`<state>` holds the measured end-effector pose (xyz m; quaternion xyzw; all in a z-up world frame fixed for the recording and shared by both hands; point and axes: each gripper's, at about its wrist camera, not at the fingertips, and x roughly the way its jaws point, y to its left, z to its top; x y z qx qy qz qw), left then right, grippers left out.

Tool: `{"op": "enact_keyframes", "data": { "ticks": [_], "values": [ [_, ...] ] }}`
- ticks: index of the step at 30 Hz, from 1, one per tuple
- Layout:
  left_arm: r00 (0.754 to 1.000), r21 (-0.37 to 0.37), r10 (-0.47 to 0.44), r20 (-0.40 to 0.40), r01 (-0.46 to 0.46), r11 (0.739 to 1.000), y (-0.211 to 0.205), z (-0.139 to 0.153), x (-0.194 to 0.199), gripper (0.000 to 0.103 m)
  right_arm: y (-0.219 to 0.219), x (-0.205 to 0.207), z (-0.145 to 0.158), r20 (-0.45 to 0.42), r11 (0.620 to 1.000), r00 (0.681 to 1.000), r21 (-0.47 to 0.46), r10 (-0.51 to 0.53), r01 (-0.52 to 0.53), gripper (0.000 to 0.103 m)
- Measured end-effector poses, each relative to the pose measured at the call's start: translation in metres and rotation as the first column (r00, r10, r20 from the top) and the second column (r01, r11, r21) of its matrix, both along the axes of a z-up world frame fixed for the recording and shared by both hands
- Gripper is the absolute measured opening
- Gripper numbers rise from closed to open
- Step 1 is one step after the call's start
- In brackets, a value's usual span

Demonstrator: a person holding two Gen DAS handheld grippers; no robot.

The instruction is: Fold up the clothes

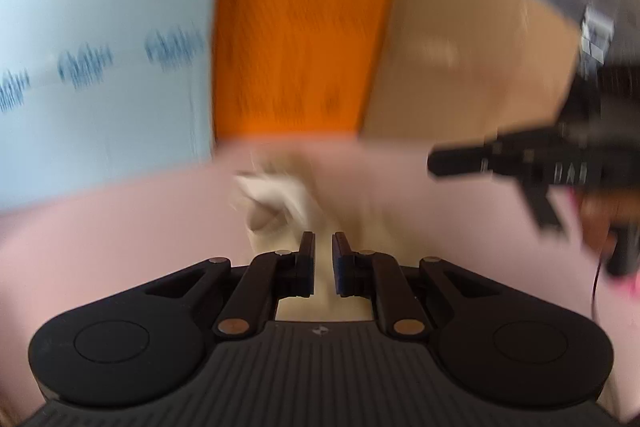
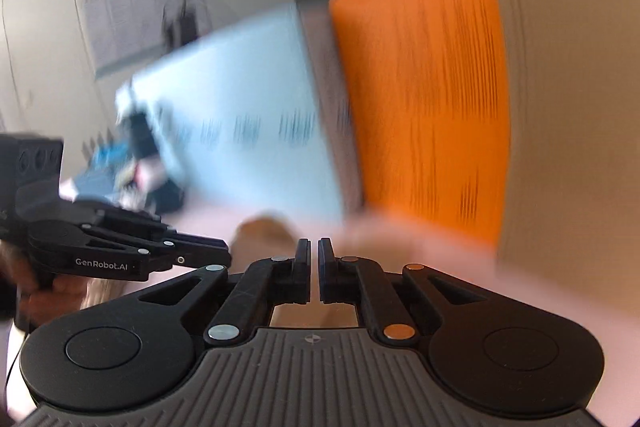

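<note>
While both views are smeared by motion, the count can be taken as follows.

Garment: one, cream-coloured point(image 1: 280, 203), bunched on the pink surface point(image 1: 120, 227) just ahead of the left gripper point(image 1: 323, 247). A strip of it runs up between that gripper's jaws, which stand narrow and appear to pinch it. In the right wrist view a tan-looking bunch point(image 2: 264, 231) lies just ahead of the right gripper point(image 2: 314, 255); its jaws are nearly together, and whether cloth sits between them I cannot tell.

Progress, as a judgement: early. The garment is crumpled, with no flat fold visible; spreading and every fold appear to be left.

Grippers: two, near each other, each visible from the side in the other's camera.

Background boxes: three, standing side by side at the far edge of the pink surface: one pale blue box point(image 1: 100, 47), one orange box point(image 1: 296, 35), one brown cardboard box point(image 1: 472, 59).
</note>
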<state>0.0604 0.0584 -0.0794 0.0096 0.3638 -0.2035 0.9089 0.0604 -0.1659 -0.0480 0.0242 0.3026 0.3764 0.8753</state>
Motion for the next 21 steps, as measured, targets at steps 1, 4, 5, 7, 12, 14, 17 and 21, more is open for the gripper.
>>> {"op": "enact_keyframes", "data": {
  "ticks": [1, 4, 5, 7, 12, 14, 17, 21],
  "values": [
    [0.999, 0.024, -0.018, -0.036, 0.018, 1.000, -0.004, -0.011, -0.007, 0.008, -0.002, -0.004, -0.009, -0.033, 1.000, 0.999, -0.021, 0.000, -0.001, 0.004],
    [0.997, 0.035, 0.002, -0.082, 0.001, 0.999, -0.007, -0.027, -0.019, 0.008, -0.006, -0.007, -0.026, -0.097, 0.999, 0.995, -0.049, -0.012, 0.007, 0.006],
    [0.996, 0.019, 0.028, -0.080, -0.026, 0.999, -0.004, -0.026, -0.019, 0.009, -0.005, -0.004, -0.026, -0.091, 0.999, 0.996, -0.044, -0.022, 0.018, 0.011],
    [0.992, -0.027, 0.111, -0.052, -0.112, 0.993, 0.005, -0.019, -0.013, 0.012, 0.000, 0.007, -0.024, -0.063, 0.998, 0.997, -0.034, -0.048, 0.046, 0.032],
    [0.895, -0.161, 0.440, -0.068, -0.445, 0.881, 0.039, -0.009, 0.040, 0.049, 0.026, 0.063, -0.026, -0.008, 0.991, 0.992, -0.039, -0.127, 0.127, 0.042],
    [0.848, -0.187, 0.513, -0.132, -0.530, 0.827, 0.051, -0.013, 0.064, 0.050, 0.038, 0.091, -0.033, -0.017, 0.985, 0.985, -0.039, -0.171, 0.170, 0.042],
    [0.799, -0.156, 0.560, -0.218, -0.595, 0.788, 0.053, -0.027, 0.099, 0.051, 0.053, 0.128, -0.048, -0.060, 0.973, 0.971, -0.037, -0.230, 0.228, 0.042],
    [0.851, -0.082, 0.485, -0.200, -0.508, 0.858, 0.027, -0.040, 0.123, 0.047, 0.084, 0.149, -0.071, -0.041, 0.976, 0.984, -0.142, -0.172, 0.165, 0.042]
  ]
}}
